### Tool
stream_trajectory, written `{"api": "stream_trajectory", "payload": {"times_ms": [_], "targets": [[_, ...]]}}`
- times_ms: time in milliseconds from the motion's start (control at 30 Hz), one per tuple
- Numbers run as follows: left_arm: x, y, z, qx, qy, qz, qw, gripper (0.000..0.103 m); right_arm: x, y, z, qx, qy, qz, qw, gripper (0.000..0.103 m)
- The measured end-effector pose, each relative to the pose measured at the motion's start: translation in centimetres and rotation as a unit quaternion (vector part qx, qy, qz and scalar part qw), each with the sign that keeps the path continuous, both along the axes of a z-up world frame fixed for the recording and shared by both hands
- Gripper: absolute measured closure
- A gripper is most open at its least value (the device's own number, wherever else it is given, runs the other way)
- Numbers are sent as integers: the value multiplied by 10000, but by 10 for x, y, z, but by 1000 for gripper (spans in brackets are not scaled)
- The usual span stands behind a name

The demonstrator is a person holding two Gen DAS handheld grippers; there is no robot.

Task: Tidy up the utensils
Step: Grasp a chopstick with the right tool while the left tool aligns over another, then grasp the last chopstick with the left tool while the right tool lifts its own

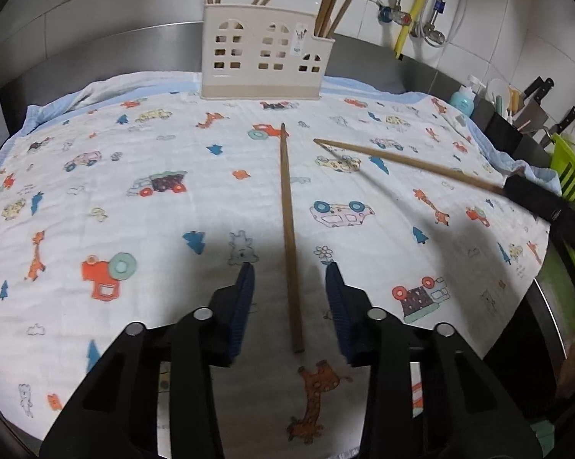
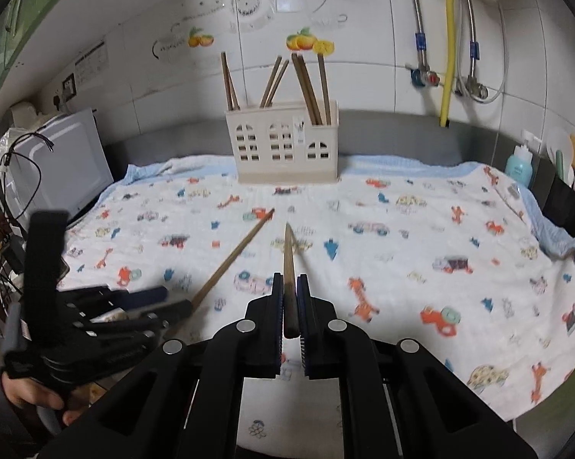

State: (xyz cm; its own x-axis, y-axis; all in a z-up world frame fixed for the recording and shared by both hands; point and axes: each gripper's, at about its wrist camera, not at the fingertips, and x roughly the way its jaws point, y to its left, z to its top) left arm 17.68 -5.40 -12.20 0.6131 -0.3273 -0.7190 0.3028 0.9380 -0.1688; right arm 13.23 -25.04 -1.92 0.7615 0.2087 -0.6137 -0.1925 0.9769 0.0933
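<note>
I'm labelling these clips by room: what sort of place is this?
Most likely a home kitchen counter: tiled wall with water valves, knives in a block at the side, and a chopstick holder on a cloth-covered worktop.

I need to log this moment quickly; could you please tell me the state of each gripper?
Left gripper: open, straddling a brown wooden chopstick lying on the cloth.
Right gripper: closed on another brown wooden chopstick.

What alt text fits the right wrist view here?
The right gripper is shut on a chopstick pointing at the cream utensil holder, over a cartoon-print cloth. At left, the open left gripper straddles a second chopstick.
</note>
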Motion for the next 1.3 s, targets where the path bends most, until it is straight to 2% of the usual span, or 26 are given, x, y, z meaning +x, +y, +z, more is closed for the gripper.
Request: {"api": "stream_trajectory", "payload": {"times_ms": [167,433,600,733,800,933,1300], "targets": [[5,-9,-8,59,105,-30,9999,80,3,-9,9,55,-65,47,10000,96],[11,-15,-10,160,82,23,9998,80,11,-13,21,11,-163,129,9998,96],[10,-24,-11,433,-12,79,9990,80,13,-12,27,-26,-236,180,9996,96],[9,-26,-11,607,-85,141,9980,88,15,-13,31,-9,-259,208,9994,96],[13,-21,-8,474,29,91,9988,95,16,-14,35,38,-267,236,9994,96],[17,-13,-3,321,138,-9,9994,97,22,-18,48,88,-301,332,9990,96],[20,12,53,-34,-595,-42,9982,98,48,-32,83,332,-230,611,9973,96]]}}
